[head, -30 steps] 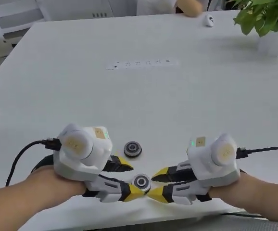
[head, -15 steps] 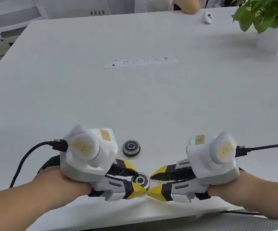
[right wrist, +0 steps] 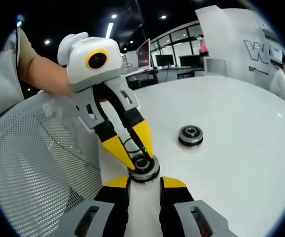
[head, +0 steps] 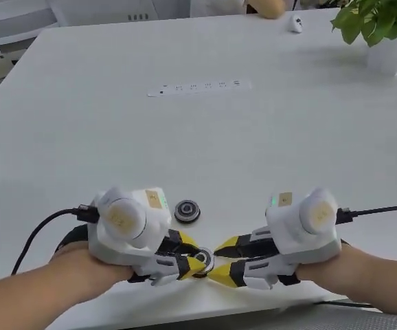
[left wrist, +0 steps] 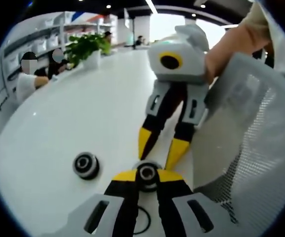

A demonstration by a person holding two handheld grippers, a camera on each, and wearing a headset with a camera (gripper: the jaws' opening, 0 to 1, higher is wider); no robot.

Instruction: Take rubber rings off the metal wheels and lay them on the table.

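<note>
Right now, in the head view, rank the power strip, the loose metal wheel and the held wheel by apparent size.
1. power strip, the widest, although it is farthest away.
2. loose metal wheel.
3. held wheel, partly hidden by jaw tips, so its place against the loose one is unsure.

The left gripper [left wrist: 148, 177] pinches a metal wheel [left wrist: 147, 172] between its jaws.

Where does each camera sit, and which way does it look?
Head view: on the headset, looking down at the table; forearms, left gripper and right gripper show.
Left gripper view: on the left gripper, along its jaws, shut on the near wheel, toward the right gripper.
Right gripper view: on the right gripper, facing the left gripper; own jaws below.
All share: near wheel, far wheel.
</note>
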